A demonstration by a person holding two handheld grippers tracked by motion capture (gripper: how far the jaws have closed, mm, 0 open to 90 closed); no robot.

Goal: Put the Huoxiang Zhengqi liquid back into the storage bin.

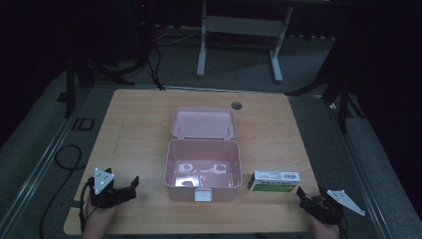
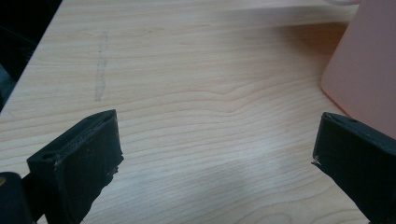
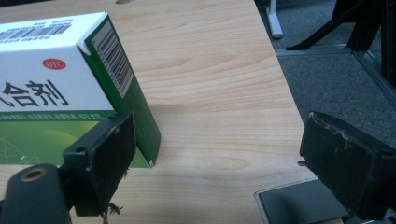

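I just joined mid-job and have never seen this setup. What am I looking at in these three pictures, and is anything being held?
A person holds a hand-held gripper in each hand: left one, right one. The high view looks down on a wooden table. On it sit an open, empty-looking pink box and a green-and-white carton. The other two pictures come from cameras on the grippers. The right gripper view shows the carton beside its jaws. Both stand open; nothing is held.

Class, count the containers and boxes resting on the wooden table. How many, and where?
2. The open pink container sits at the table's centre, lid back; the green-and-white carton lies to its right, near the right gripper.
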